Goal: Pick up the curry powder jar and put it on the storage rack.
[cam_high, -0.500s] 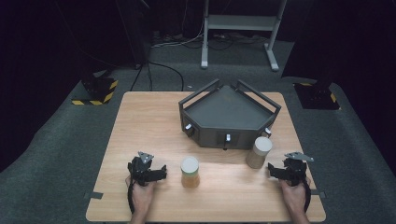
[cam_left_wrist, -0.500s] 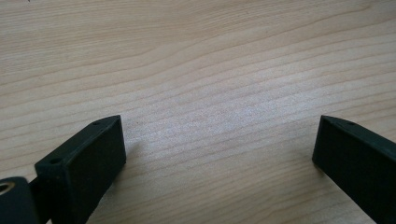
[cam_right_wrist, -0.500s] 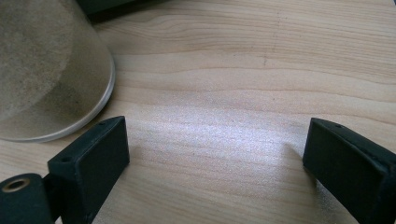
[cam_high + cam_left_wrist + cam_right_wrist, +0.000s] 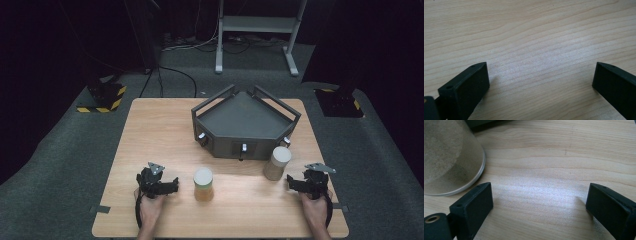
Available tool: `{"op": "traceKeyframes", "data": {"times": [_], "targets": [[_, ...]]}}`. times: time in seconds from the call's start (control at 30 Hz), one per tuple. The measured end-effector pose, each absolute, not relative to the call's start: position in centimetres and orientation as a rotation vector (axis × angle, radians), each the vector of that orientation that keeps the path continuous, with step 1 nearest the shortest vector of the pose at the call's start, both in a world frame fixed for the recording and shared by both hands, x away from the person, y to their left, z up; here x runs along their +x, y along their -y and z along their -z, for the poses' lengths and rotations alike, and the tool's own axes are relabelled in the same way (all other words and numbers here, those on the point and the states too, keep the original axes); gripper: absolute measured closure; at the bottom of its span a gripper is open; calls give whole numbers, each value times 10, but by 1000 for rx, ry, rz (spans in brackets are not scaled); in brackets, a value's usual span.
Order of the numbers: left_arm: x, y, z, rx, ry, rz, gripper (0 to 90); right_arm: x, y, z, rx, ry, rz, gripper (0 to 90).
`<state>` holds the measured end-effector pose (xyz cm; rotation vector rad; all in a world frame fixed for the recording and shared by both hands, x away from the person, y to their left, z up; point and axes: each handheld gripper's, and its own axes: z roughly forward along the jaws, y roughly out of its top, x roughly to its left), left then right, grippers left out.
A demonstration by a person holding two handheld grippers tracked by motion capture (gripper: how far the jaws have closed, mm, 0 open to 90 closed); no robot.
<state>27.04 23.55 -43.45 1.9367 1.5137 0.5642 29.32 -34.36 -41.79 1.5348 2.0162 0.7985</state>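
Wooden worktop (image 4: pixel 165 130) lies bare between both grippers' wide-open jaws; the left gripper (image 4: pixel 176 183) faces a white-lidded jar (image 4: pixel 203 184), the right gripper (image 4: pixel 288 181) sits beside a frosted canister (image 4: pixel 276 163).

Light wood-grain table (image 4: pixel 165 135), dark grey tray (image 4: pixel 245 120), black grippers, white-lidded tan jars.

No legible text or labels
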Motion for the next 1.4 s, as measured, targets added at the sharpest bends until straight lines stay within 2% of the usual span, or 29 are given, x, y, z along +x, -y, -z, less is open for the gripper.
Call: {"op": "traceKeyframes", "data": {"times": [0.6, 1.4], "targets": [[259, -253, 424, 1978, -1449, -499, 4, 293, 344, 418, 1535, -2014, -799, 69], [238, -242, 416, 2091, -1168, -369, 5, 293, 344, 418, 1534, -2014, -799, 70]]}}
